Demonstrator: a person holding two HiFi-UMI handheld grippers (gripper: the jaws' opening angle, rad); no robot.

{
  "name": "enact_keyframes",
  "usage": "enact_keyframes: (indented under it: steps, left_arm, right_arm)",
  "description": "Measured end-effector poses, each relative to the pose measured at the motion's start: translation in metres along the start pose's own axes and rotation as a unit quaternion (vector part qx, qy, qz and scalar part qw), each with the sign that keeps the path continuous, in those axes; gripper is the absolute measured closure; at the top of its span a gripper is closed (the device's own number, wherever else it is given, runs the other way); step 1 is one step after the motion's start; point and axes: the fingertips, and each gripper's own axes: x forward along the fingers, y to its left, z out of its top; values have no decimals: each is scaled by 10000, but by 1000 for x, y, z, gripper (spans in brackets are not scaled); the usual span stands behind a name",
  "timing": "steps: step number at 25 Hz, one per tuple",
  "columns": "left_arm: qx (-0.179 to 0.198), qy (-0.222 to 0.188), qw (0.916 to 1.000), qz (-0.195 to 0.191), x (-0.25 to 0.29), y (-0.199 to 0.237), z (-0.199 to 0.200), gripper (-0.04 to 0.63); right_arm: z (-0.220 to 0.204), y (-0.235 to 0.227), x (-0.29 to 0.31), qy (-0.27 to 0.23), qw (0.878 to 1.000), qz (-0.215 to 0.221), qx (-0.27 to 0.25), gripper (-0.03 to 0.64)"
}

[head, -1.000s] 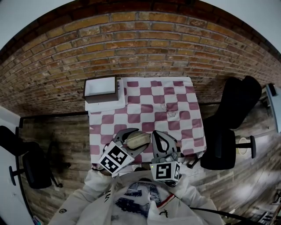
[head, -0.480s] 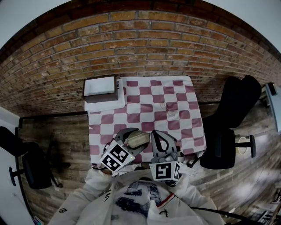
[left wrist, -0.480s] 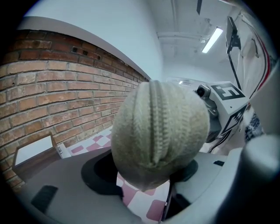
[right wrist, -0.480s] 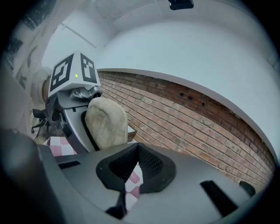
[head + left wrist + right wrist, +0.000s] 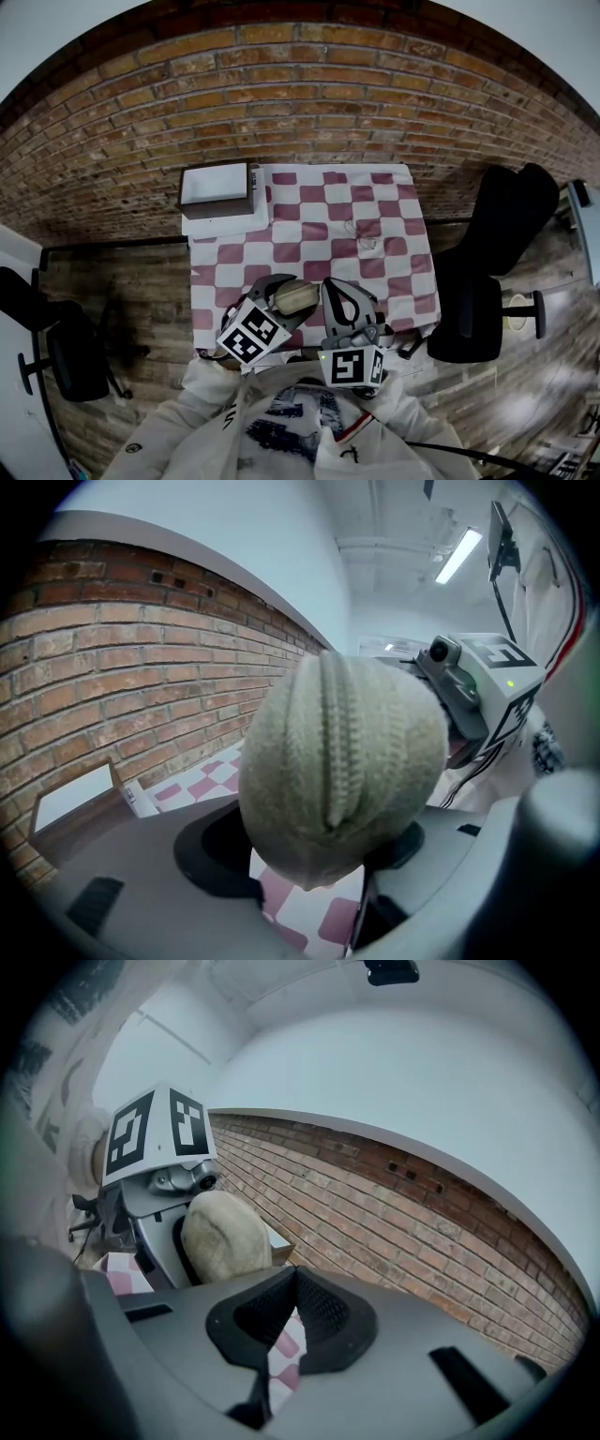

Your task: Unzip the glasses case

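Left gripper (image 5: 314, 855) is clamped on the glasses case (image 5: 342, 771), one pad on each side of its lower end. The case is beige fabric, and the rounded end facing me has the zipper running down its middle, teeth closed as far as I can see. I'm holding it in the air just above the near edge of the table (image 5: 394, 202), the one with the red-and-white checked cloth. Right gripper (image 5: 292, 1288) has its jaws pressed together with nothing between them, only checked cloth showing through the gap below the pads. It sits just right of the case, also over the table's near edge, not touching the case as far as I can tell. An open box (image 5: 216, 187) is on the table's far left corner.
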Motion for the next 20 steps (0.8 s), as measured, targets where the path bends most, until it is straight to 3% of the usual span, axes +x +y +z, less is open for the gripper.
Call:
enact_keyframes:
  steps: [20]
  left_arm:
    - [78, 460, 9989, -74, 14, -4, -16, 310]
  right_arm:
    - [0, 2, -5, -5, 10000, 6, -38, 603]
